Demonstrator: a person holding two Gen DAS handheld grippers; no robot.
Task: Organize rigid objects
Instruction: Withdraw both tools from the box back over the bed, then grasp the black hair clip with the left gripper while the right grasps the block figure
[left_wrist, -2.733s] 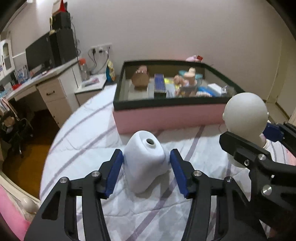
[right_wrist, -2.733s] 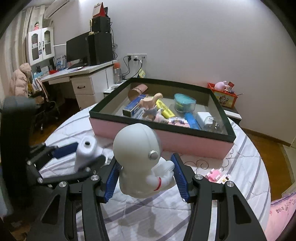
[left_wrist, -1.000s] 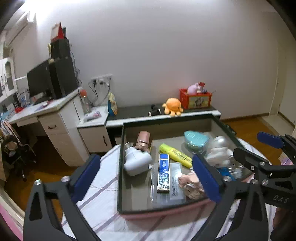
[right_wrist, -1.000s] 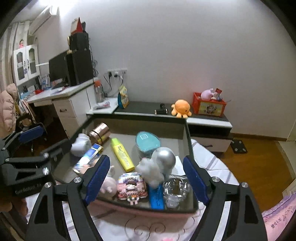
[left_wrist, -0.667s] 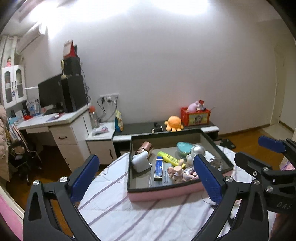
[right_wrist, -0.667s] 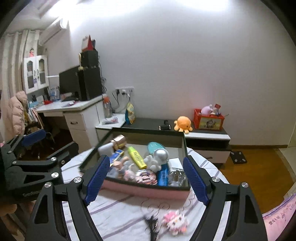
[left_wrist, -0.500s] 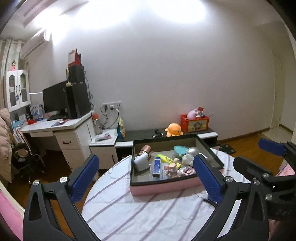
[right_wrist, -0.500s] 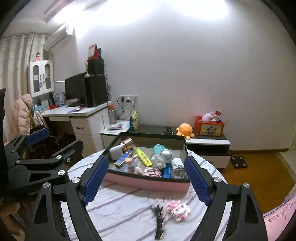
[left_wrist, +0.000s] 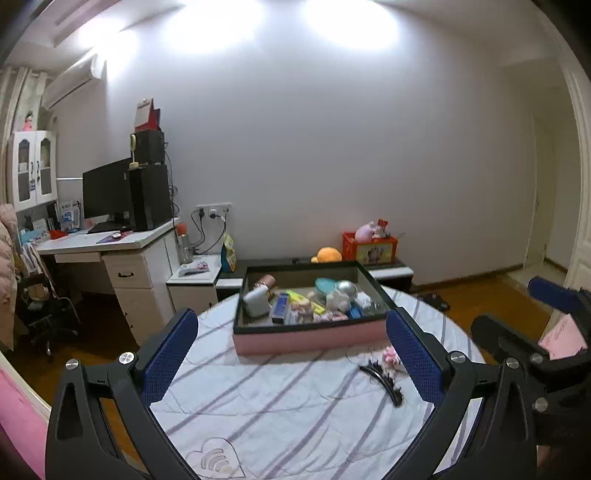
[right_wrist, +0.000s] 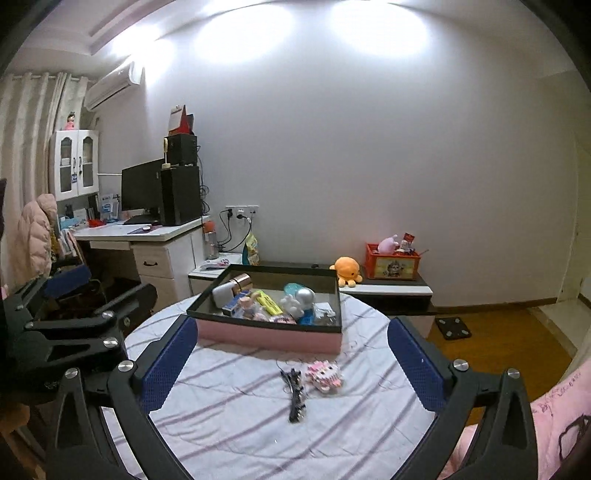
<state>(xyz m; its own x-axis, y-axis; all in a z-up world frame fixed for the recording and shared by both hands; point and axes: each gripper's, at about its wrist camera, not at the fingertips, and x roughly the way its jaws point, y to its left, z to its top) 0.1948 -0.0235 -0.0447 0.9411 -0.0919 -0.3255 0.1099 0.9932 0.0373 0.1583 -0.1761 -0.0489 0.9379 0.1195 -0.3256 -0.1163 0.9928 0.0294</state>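
A pink box with a dark rim (left_wrist: 309, 339) (right_wrist: 269, 335) stands at the far side of the round table and holds several items, among them a white bottle (left_wrist: 255, 301) (right_wrist: 221, 294) and a white astronaut figure (left_wrist: 340, 295) (right_wrist: 298, 300). A black hair clip (left_wrist: 382, 379) (right_wrist: 295, 395) and a pink toy (left_wrist: 390, 356) (right_wrist: 325, 375) lie on the striped cloth in front of the box. My left gripper (left_wrist: 291, 354) is open and empty, held well back above the table. My right gripper (right_wrist: 291, 363) is open and empty too.
The round table (left_wrist: 280, 413) has a striped cloth. Behind it stand a white desk (left_wrist: 122, 258) with a monitor, a low cabinet (right_wrist: 391, 288) with an orange plush and a red box, and a chair (left_wrist: 44, 306) at the left. A pink cushion (right_wrist: 554, 417) lies at the right.
Both grippers let go of the bottle and the astronaut figure in the box, opened wide, and pulled up and back. The box now looks smaller and farther away.
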